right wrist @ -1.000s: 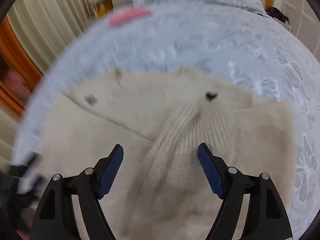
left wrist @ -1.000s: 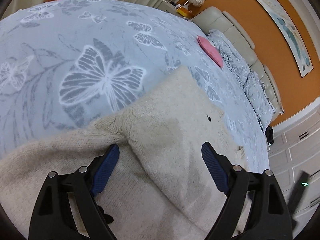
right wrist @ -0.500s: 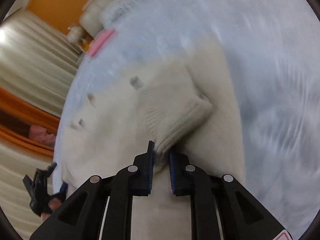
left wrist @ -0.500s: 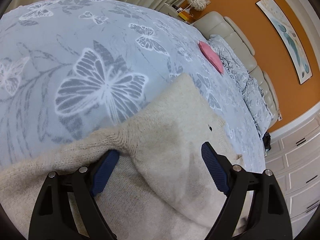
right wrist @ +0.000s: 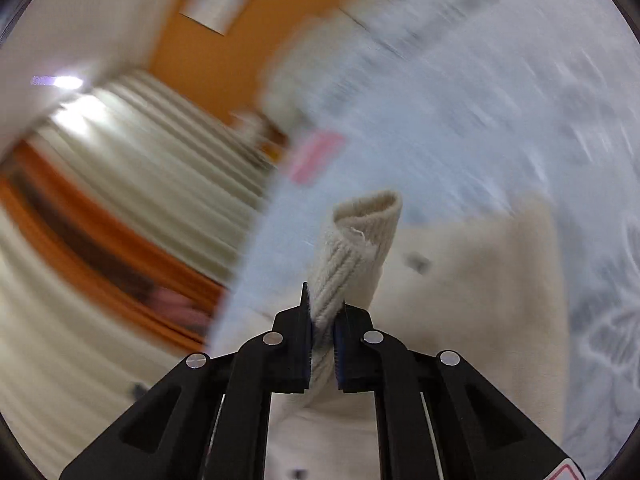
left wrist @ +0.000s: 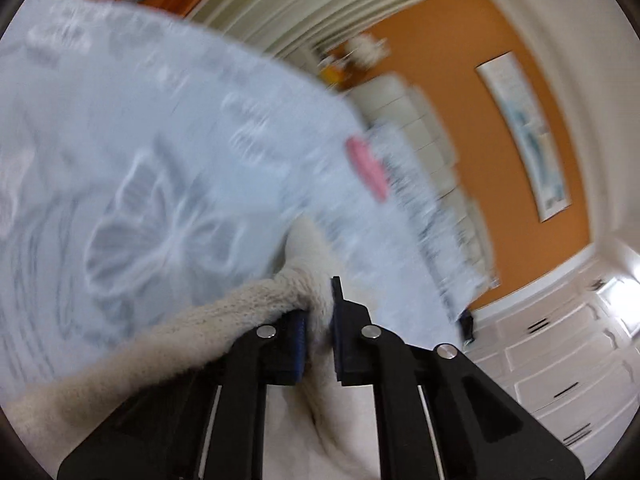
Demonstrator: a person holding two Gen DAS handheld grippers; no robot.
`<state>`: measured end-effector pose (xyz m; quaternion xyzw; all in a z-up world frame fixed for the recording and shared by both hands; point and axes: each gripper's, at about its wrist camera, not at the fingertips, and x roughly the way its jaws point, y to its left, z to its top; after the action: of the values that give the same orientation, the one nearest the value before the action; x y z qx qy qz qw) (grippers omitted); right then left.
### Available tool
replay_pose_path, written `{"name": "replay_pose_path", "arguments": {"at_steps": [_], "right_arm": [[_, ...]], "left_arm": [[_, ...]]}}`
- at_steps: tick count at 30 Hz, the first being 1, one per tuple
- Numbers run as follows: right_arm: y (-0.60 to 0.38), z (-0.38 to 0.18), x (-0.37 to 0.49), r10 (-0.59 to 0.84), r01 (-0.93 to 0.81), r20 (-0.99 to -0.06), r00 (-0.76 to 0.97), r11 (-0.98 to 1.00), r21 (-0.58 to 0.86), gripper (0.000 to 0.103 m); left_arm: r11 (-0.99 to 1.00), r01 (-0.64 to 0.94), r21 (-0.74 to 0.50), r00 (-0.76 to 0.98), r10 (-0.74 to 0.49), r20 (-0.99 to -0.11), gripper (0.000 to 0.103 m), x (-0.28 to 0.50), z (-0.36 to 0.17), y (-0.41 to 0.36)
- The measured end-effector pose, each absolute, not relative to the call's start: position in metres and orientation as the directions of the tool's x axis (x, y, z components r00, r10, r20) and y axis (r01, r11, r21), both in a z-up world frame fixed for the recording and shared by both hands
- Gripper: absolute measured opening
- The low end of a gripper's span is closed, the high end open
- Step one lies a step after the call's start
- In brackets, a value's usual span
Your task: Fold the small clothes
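The cream sweater lies on the bed, partly lifted. The right tool pinches its ribbed cuff, and the left tool pinches another bunched edge. I think both should lift together and lay the fold down flat.

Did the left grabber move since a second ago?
Yes. The left gripper has shut on the cream sweater and tipped up: the pink cloth sits lower in its view, with more orange wall showing.
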<state>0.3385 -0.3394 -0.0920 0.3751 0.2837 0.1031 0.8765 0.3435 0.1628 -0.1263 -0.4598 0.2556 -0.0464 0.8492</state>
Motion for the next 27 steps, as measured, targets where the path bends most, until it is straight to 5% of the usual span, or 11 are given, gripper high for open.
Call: {"name": "replay_pose_path", "arguments": {"at_steps": [3,5,8,11,13,19,22,25,27], "right_arm": [[-0.359,-0.177,0.34,0.322,0.315,-0.686,0.652,0.709,0.631,0.008],[-0.361,-0.18,0.328,0.318,0.31,-0.672,0.669,0.703,0.641,0.006],[-0.352,-0.152,0.317,0.316,0.26,-0.62,0.719,0.705,0.66,0.007],[-0.347,-0.174,0.313,0.27,0.312,-0.719,0.641,0.764,0.565,0.007],[-0.355,-0.18,0.309,0.298,0.304,-0.697,0.653,0.739,0.601,0.004],[-0.32,-0.098,0.283,0.014,0.336,-0.713,0.701,0.875,0.347,0.028],[-0.267,-0.083,0.313,0.189,0.138,-0.689,0.699,0.911,0.389,0.029],[-0.197,-0.094,0.367,0.365,-0.039,-0.703,0.61,0.9,0.433,0.001],[-0.156,-0.109,0.406,0.392,-0.084,-0.742,0.543,0.905,0.416,0.0]], "left_arm": [[0.613,-0.243,-0.752,0.819,-0.286,-0.498,0.01,0.345,-0.15,0.163],[0.572,-0.34,-0.747,0.75,-0.315,-0.582,0.009,0.346,-0.182,0.163],[0.583,-0.326,-0.744,0.764,-0.301,-0.571,0.01,0.344,-0.176,0.16],[0.637,-0.327,-0.698,0.744,-0.281,-0.606,0.012,0.348,-0.177,0.155],[0.624,-0.338,-0.704,0.732,-0.296,-0.614,0.013,0.348,-0.184,0.154],[0.733,-0.359,-0.578,0.704,-0.194,-0.683,0.033,0.337,-0.157,0.136],[0.735,-0.384,-0.558,0.716,-0.144,-0.683,0.049,0.321,-0.143,0.13],[0.769,-0.35,-0.535,0.75,-0.112,-0.651,0.05,0.313,-0.13,0.122],[0.798,-0.315,-0.513,0.751,-0.121,-0.65,0.05,0.32,-0.131,0.117]]}}
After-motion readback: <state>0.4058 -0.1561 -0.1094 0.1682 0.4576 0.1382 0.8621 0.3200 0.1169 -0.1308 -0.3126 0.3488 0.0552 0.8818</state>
